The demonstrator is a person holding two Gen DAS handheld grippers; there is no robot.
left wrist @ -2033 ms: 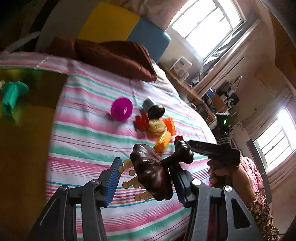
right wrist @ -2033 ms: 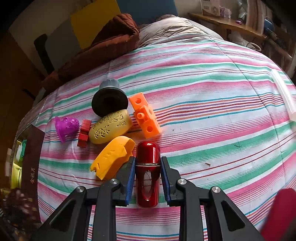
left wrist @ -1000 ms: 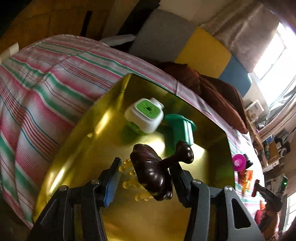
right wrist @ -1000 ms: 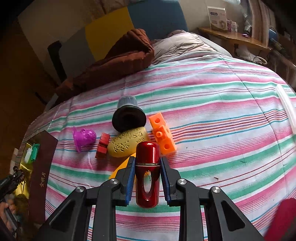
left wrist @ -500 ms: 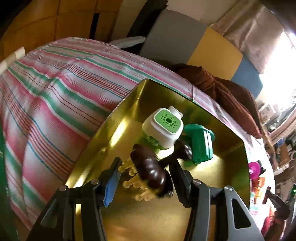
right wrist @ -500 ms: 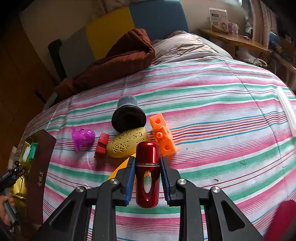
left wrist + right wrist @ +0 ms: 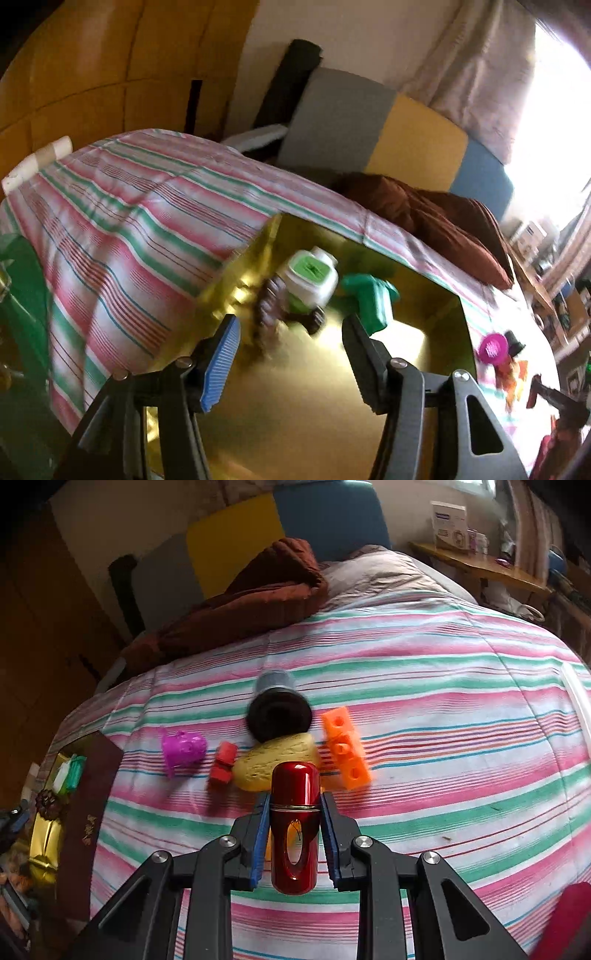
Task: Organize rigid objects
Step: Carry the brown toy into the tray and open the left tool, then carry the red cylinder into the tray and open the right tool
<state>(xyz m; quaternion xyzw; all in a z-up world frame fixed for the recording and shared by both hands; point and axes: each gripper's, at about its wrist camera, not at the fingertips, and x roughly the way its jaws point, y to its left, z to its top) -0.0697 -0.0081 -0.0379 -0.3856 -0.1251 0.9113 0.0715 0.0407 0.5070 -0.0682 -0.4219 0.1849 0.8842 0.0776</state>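
Observation:
My left gripper (image 7: 291, 345) is open and empty above a gold box (image 7: 332, 398). In the box lie a dark brown wooden massager (image 7: 273, 314), blurred, a white and green bottle (image 7: 312, 277) and a teal piece (image 7: 369, 299). My right gripper (image 7: 295, 834) is shut on a shiny red capsule (image 7: 294, 823), held above the striped bed. Beyond it lie a yellow oval piece (image 7: 277, 762), an orange block (image 7: 345, 747), a red block (image 7: 223, 766), a purple toy (image 7: 183, 751) and a black and grey cup (image 7: 279, 709).
The gold box also shows at the far left of the right wrist view (image 7: 46, 834), beside its dark lid (image 7: 92, 812). A brown blanket (image 7: 258, 602) lies at the head of the bed. A wooden shelf (image 7: 480, 565) stands at the far right.
My left gripper has opened and dropped the brown massager into the gold box, beside the white and green bottle. My right gripper still holds the red capsule, nearly unmoved.

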